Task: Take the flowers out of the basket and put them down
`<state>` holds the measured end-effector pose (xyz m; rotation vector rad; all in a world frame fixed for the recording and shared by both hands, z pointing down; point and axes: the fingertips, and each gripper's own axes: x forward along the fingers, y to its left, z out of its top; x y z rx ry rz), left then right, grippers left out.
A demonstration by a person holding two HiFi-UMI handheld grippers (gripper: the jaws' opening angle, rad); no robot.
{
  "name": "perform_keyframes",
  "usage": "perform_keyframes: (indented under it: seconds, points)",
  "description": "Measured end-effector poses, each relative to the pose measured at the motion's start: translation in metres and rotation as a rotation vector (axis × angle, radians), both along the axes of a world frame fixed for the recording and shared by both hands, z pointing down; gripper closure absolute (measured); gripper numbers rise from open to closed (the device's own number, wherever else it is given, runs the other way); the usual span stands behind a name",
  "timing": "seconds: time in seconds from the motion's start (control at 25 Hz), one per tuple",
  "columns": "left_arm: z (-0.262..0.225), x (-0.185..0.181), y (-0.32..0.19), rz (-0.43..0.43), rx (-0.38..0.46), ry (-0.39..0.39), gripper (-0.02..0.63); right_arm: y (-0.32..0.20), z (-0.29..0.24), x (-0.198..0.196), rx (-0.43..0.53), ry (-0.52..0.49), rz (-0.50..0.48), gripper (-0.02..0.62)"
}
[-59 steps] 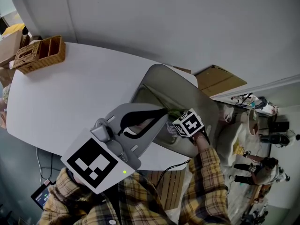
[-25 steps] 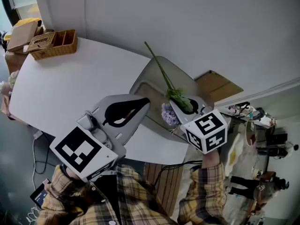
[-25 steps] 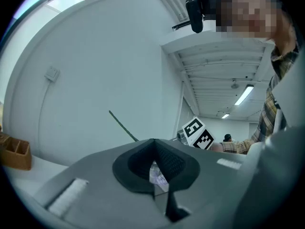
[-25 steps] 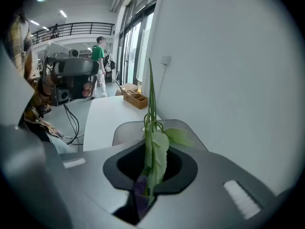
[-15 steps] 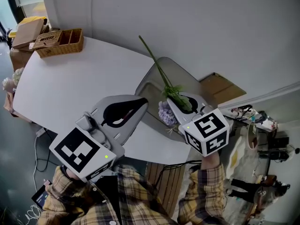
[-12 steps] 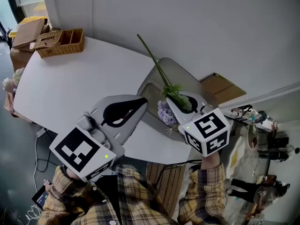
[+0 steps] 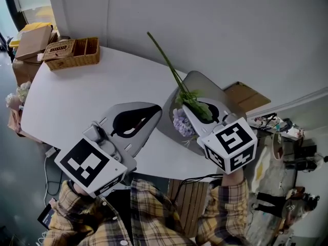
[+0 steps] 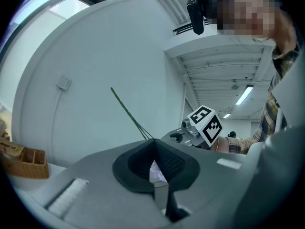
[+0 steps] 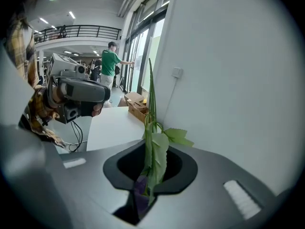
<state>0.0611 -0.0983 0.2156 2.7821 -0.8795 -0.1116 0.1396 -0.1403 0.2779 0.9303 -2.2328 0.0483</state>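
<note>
Purple-bloomed flower with a long green stem (image 7: 174,78) is hanging clamped in the right gripper's (image 7: 186,107) narrowed jaws, in front of the grey rounded bin (image 7: 207,86) beside the white oval table (image 7: 77,96). The left gripper (image 7: 156,111) is hovering empty, jaws together. A compartmented brown wicker basket (image 7: 82,53) is sitting at the table's far corner, holding a paler woven piece (image 7: 58,49).

No words, numbers or brand names can be read in any view. The only printed marks are bold black-and-white square patterns on the marker cube (image 7: 91,166) of the left gripper (image 7: 154,110) and the marker cube (image 7: 230,145) of the right gripper (image 7: 188,110). They form no letters or digits. The cardboard box (image 7: 33,35) beyond the worktop (image 7: 77,94) shows no legible print.
</note>
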Motion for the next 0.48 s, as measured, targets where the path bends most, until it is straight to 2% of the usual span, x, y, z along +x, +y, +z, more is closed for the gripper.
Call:
perform_keyframes:
  seconds: [0.28, 0.48]
  points:
    - [0.010, -0.062, -0.014, -0.003, -0.010, -0.002, 0.591, -0.005, 0.009, -0.069, -0.020, -0.003, -0.009, 0.543]
    - [0.014, -0.096, -0.015, 0.000, -0.025, -0.005, 0.591, 0.001, 0.028, -0.109, -0.069, -0.001, -0.014, 0.541]
